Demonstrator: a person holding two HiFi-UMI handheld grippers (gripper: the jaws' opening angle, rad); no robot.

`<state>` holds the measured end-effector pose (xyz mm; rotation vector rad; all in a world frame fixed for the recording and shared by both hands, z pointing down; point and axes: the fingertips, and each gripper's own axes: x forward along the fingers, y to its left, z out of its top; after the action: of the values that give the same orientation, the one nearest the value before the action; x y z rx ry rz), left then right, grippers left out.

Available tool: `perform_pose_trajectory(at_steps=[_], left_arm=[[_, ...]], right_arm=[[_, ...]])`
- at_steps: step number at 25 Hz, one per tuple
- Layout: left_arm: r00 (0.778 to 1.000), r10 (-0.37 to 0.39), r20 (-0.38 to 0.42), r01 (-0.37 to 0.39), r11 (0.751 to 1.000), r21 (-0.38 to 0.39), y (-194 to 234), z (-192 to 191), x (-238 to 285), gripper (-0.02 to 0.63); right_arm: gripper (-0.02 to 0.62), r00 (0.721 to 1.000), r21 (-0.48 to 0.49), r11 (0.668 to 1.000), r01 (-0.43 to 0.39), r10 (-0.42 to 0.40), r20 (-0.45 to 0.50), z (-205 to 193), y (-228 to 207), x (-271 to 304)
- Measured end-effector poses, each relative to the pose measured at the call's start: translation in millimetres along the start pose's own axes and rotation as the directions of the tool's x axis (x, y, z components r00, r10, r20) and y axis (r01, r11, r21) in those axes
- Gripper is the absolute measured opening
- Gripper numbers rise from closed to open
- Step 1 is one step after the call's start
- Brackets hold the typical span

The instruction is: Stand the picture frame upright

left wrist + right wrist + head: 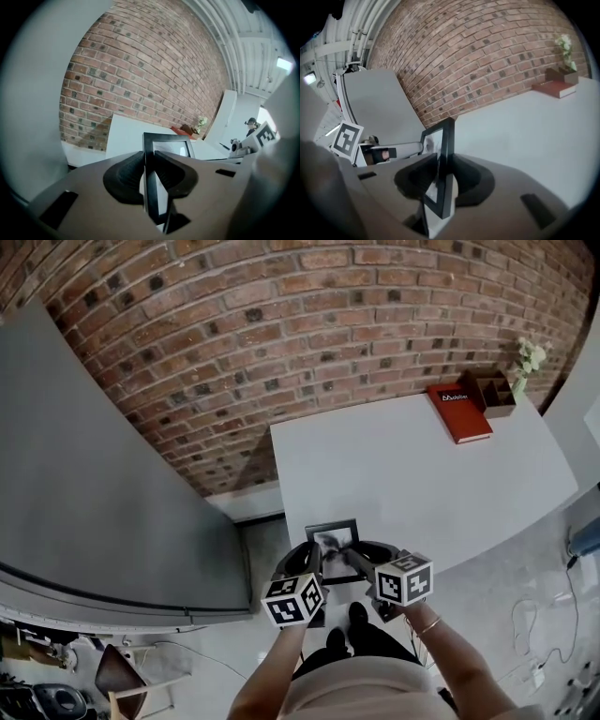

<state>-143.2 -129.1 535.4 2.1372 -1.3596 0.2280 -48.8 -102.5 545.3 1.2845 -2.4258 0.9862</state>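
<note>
A small black picture frame (pixel 332 534) with a pale picture hangs at the near edge of the white table (pixel 403 465), held between both grippers. My left gripper (pixel 314 556) is shut on the frame's left side; in the left gripper view the dark pads clamp the frame (pixel 166 145) edge-on at the left gripper (pixel 149 176). My right gripper (pixel 352 556) grips the opposite side. In the right gripper view the frame (pixel 440 138) stands upright between the pads of the right gripper (pixel 442 180), which touch both of its faces. The frame's lower edge is hidden.
A red book (pixel 458 412) lies at the table's far right corner beside a wooden holder (pixel 497 390) with a pale plant (pixel 530 357). A brick wall (pixel 309 324) runs behind. A grey panel (pixel 94 493) stands left. Cables (pixel 544 615) lie on the floor at right.
</note>
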Motion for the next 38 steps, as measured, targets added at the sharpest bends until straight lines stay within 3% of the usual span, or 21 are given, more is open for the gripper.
perform_pose_trajectory(at_steps=[11,20,29,38], left_arm=[[0.983,-0.179,0.029,0.173,0.976,0.135,-72.1,25.6,-6.6,0.064],[0.96,-0.277,0.038,0.265,0.946,0.186,-123.6,42.9,2.0,0.064],[0.957,-0.287,0.05,0.272,0.941,0.204,-148.0,61.3,38.1,0.064],[0.979,-0.176,0.099,0.161,0.976,0.149,-157.4,85.5,122.3,0.064]], right_arm=[[0.11,0.98,0.01,0.994,0.11,-0.11,0.168,23.5,-10.6,-66.5],[0.11,0.955,0.001,0.982,0.187,-0.182,0.236,46.6,-27.0,-109.7],[0.11,0.952,0.011,0.985,0.174,-0.171,0.253,73.3,-64.2,-112.1],[0.11,0.976,-0.037,0.997,0.07,-0.06,0.208,126.8,-142.7,-80.1]])
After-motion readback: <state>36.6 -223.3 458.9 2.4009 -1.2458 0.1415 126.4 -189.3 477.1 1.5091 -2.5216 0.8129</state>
